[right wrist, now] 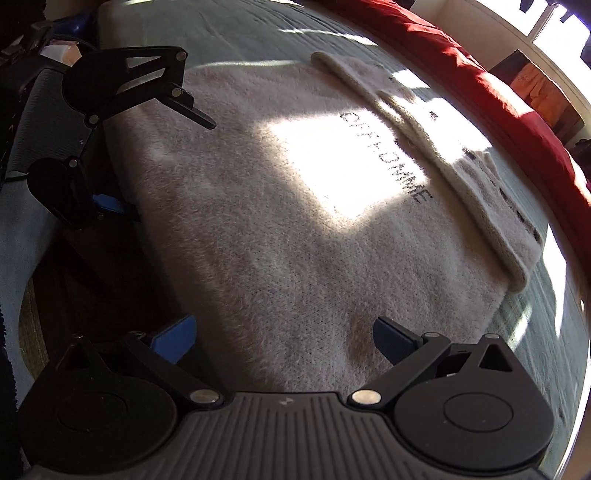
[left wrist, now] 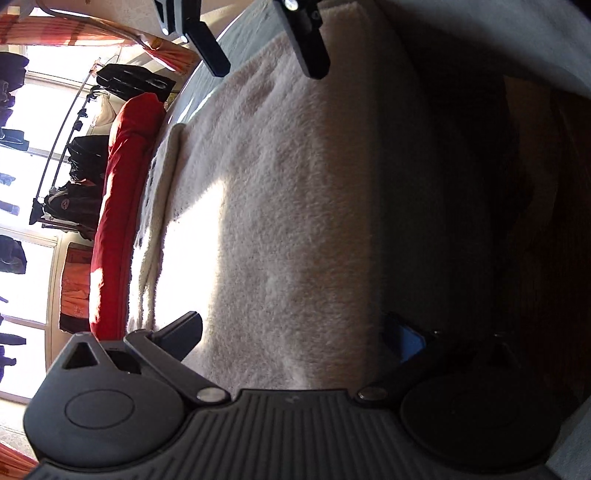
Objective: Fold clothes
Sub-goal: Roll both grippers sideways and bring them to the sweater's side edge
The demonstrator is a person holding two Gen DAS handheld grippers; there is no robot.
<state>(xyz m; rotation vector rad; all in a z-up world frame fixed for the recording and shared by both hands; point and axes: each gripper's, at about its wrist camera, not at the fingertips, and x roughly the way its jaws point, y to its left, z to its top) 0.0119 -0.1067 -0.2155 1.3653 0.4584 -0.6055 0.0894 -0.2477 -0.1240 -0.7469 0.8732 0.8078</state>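
Note:
A fuzzy off-white sweater (left wrist: 277, 203) lies spread flat on the bed, black lettering (right wrist: 388, 158) across its chest and one sleeve (right wrist: 443, 166) folded over it. Its near edge reaches the bed's side. My left gripper (left wrist: 291, 338) is open, one finger over the sweater and its blue pad (left wrist: 402, 339) at the sweater's edge. In the right wrist view the left gripper (right wrist: 159, 164) straddles that edge. My right gripper (right wrist: 284, 338) is open too, one blue pad (right wrist: 391, 338) over the fabric and the other (right wrist: 177, 338) at the edge. It shows at the top of the left view (left wrist: 269, 72).
The grey-green bed sheet (right wrist: 240, 33) extends beyond the sweater. A red blanket (left wrist: 122, 206) runs along the bed's far side. Behind it, dark clothes hang on a rack (left wrist: 85, 155) before a bright window. Dark floor (left wrist: 535, 221) lies off the near side.

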